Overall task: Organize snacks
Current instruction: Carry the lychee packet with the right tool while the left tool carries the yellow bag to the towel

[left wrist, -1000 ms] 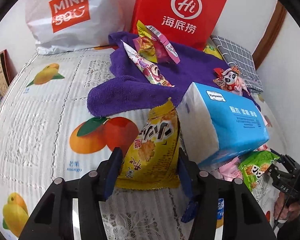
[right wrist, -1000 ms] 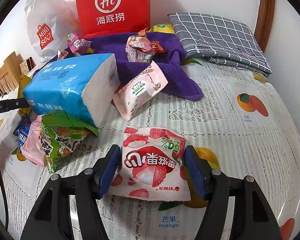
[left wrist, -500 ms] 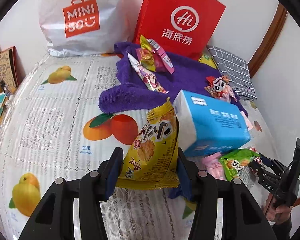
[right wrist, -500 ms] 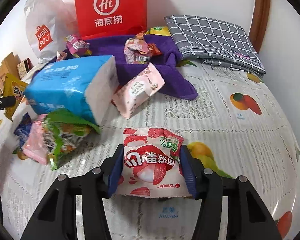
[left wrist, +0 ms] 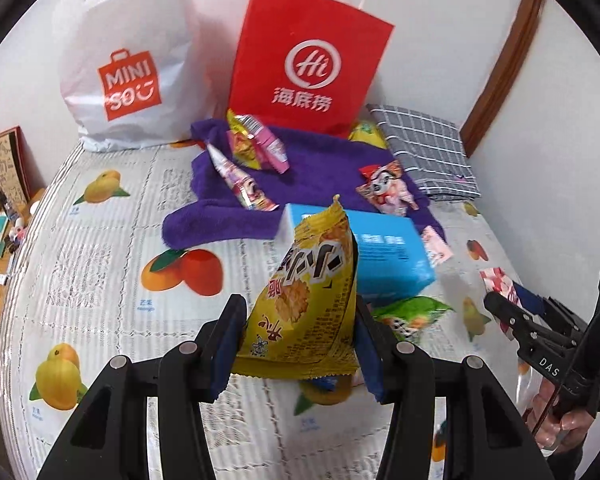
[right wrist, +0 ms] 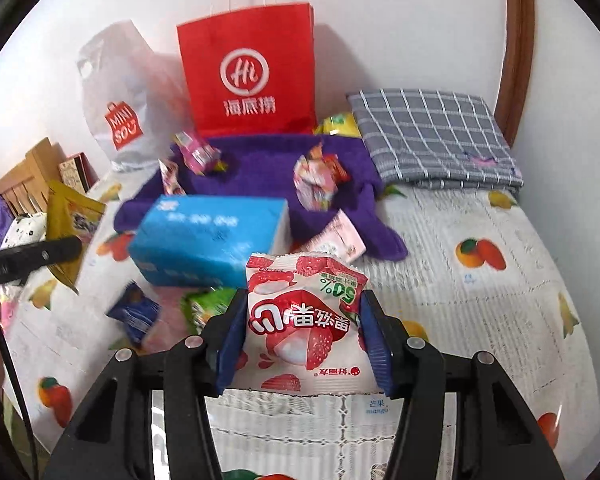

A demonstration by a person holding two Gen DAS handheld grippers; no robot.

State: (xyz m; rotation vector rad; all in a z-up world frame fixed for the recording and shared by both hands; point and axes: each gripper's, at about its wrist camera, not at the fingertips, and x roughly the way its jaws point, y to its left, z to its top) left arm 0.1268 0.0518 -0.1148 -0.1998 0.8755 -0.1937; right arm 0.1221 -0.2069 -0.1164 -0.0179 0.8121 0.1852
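Observation:
My left gripper (left wrist: 300,340) is shut on a yellow snack bag (left wrist: 312,300) and holds it above the table. My right gripper (right wrist: 304,340) is shut on a white and red lychee snack bag (right wrist: 300,320), also lifted; it shows at the right edge of the left wrist view (left wrist: 500,304). Several snack packets lie on a purple towel (left wrist: 320,176) and around a blue tissue pack (left wrist: 388,256). A green packet (left wrist: 412,316) and a dark blue packet (right wrist: 134,312) lie in front of the tissue pack.
A red paper bag (left wrist: 308,64) and a white MINISO bag (left wrist: 124,80) stand against the back wall. A folded grey checked cloth (right wrist: 432,136) lies at the back right. The fruit-print tablecloth (left wrist: 100,248) covers the table. Wooden items (right wrist: 24,180) stand beyond the left edge.
Both grippers have risen and pulled back with their bags. The lychee bag was closed on and lifted off the tablecloth. The yellow bag stays gripped.

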